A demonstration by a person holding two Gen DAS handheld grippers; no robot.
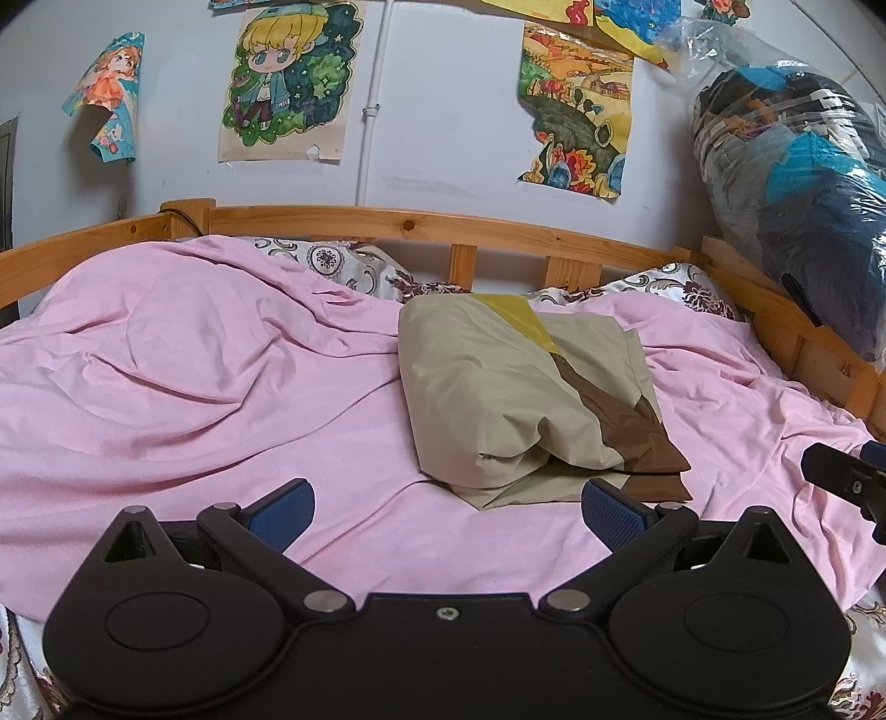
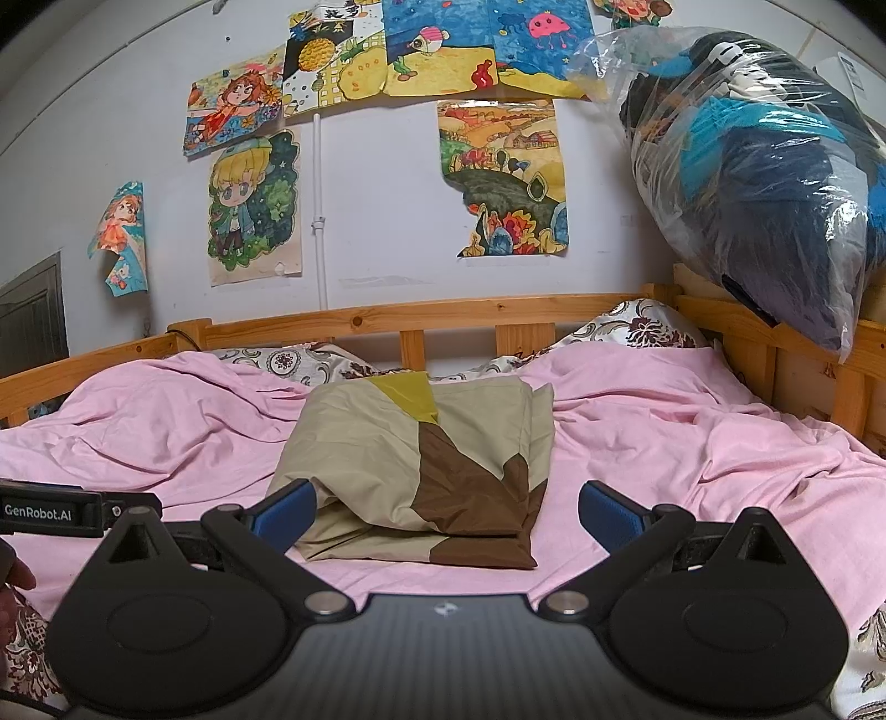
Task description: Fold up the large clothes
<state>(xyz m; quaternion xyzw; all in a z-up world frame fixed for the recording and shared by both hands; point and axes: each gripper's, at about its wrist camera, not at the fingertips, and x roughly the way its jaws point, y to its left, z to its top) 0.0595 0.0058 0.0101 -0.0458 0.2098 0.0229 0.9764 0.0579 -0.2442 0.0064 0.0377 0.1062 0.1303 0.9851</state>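
Two hand-held grippers hover, both empty, over a bed where a folded cloth lies.

Nearest, the left gripper [image 1: 447,509] has its blue-padded fingers spread wide, gripping nothing; the right gripper [image 2: 447,512] is likewise spread and empty. Just beyond both, the folded cloth [image 1: 515,399], beige with brown and yellow patches, rests on the pink sheet [image 1: 194,376], right of centre in the left view, centred in the right view. Farther off lie patterned pillows [image 2: 299,360], then the wooden bed rail [image 2: 498,310], then children's drawings [image 2: 255,205] on the wall. At far right sits a clear plastic bag of dark clothes [image 2: 758,166]. Only the right view shows the underwater drawing [image 2: 487,44] and a fingertip [image 2: 16,576] at the left edge.
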